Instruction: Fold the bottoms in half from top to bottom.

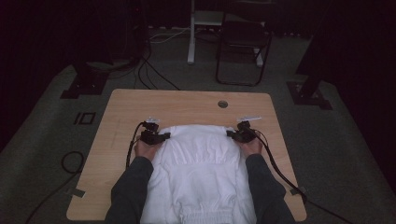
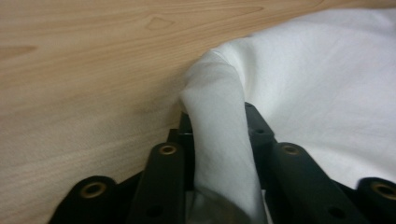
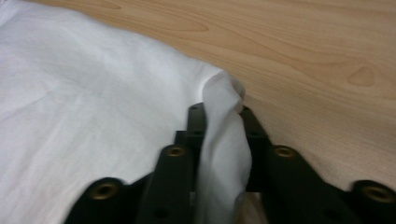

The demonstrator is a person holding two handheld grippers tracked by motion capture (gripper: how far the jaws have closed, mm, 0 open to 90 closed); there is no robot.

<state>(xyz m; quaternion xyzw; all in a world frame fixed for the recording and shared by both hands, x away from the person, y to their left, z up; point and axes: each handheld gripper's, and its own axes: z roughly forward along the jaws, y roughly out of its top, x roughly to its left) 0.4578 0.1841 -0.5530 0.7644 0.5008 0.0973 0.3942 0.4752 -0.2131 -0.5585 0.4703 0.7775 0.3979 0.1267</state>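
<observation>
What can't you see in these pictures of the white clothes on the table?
- The near end of the white garment: cut off by the bottom edge of the high view, so its kind is unclear.
- The tabletop under the garment: hidden by the cloth.
- Left claw and right claw tips: wrapped in pinched cloth in the gripper views.
- The small round thing on the table's far side: too small to tell.

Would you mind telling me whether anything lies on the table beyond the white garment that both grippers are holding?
Nothing visible does. The left gripper and right gripper each pinch a fold of the white garment, and the wooden table beyond it is bare apart from its round hole.
</observation>
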